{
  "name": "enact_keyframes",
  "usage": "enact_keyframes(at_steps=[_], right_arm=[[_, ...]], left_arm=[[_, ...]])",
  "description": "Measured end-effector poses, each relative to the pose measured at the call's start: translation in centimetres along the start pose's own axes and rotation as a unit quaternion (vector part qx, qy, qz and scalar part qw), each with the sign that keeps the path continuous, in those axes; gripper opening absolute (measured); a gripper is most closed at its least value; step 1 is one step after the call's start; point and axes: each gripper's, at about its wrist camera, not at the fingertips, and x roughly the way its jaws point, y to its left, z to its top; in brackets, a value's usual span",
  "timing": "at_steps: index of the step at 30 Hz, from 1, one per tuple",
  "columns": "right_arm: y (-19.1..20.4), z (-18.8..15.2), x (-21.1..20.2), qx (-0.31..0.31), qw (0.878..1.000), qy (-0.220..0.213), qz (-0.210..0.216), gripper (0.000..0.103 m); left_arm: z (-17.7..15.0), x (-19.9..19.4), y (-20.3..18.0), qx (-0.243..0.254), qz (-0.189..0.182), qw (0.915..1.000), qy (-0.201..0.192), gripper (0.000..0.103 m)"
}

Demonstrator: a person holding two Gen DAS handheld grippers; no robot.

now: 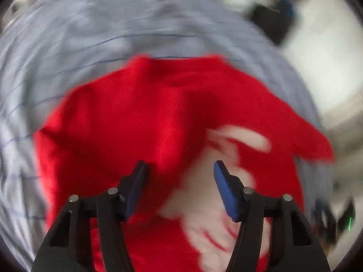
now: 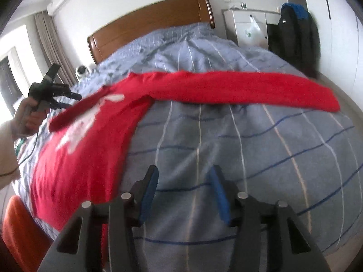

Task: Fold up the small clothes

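A red long-sleeved top (image 2: pixel 90 140) with a white print (image 2: pixel 79 127) lies spread on the blue checked bed cover (image 2: pixel 249 149). One sleeve (image 2: pixel 249 88) stretches out to the right. The other sleeve lies folded across the chest. In the blurred left wrist view the top (image 1: pixel 140 122) fills the middle. My left gripper (image 1: pixel 180 168) is open and empty just above the print (image 1: pixel 217 204). It also shows in the right wrist view (image 2: pixel 70 100), held by a hand at the left. My right gripper (image 2: pixel 183 173) is open and empty over bare cover, right of the top.
A wooden headboard (image 2: pixel 149 20) stands at the far end of the bed. A white cabinet (image 2: pixel 247 27) and a dark jacket (image 2: pixel 295 36) are at the back right. An orange seat (image 2: pixel 18 226) is at the lower left. A cable trails off the bed's left side.
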Motion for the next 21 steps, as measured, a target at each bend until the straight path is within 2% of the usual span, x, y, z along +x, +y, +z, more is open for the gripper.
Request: enact_keyframes(at_steps=[1,2,3,4,6,7,8,12,17,18,21], right_arm=[[-0.2,0.0,0.1,0.004,1.0,-0.001,0.001,0.048],[-0.4,0.1,0.1,0.007,1.0,-0.003,0.002,0.048],[-0.4,0.0,-0.1,0.009,1.0,-0.004,0.002,0.048],[-0.5,-0.1,-0.1,0.013,1.0,-0.004,0.002,0.048],[-0.8,-0.1,-0.1,0.022,1.0,-0.003,0.004,0.048],[-1.0,-0.2,-0.2,0.026,1.0,-0.004,0.005,0.048],[-1.1,-0.2,-0.2,0.028,1.0,-0.005,0.006,0.048],[-1.1,-0.2,-0.2,0.027,1.0,-0.004,0.006,0.048],[-1.1,-0.2,-0.1,0.03,1.0,-0.003,0.007,0.048],[-1.1,-0.2,-0.1,0.03,1.0,-0.003,0.006,0.048],[-1.0,-0.2,-0.1,0.028,1.0,-0.003,0.003,0.048]], left_arm=[[-1.7,-0.8,-2.6,0.073,-0.022,0.9971,0.008,0.062],[-3.1,-1.3,-4.3,0.119,-0.029,0.9923,0.019,0.062],[-4.8,-1.8,-6.0,0.166,-0.033,0.9851,0.034,0.062],[-7.5,-2.6,-8.1,0.229,-0.038,0.9712,0.054,0.063],[-10.9,-3.6,-10.0,0.295,-0.029,0.9522,0.073,0.064],[-12.0,-4.0,-10.5,0.314,-0.016,0.9464,0.075,0.067],[-12.8,-4.5,-10.6,0.32,-0.004,0.9443,0.077,0.068],[-12.3,-5.2,-9.0,0.281,0.018,0.9576,0.061,0.071],[-10.1,-3.8,-8.0,0.215,0.056,0.9743,0.038,0.071],[-9.3,-3.3,-7.9,0.202,0.051,0.9775,0.036,0.071],[-6.5,-0.6,-7.4,0.149,-0.014,0.9865,0.067,0.073]])
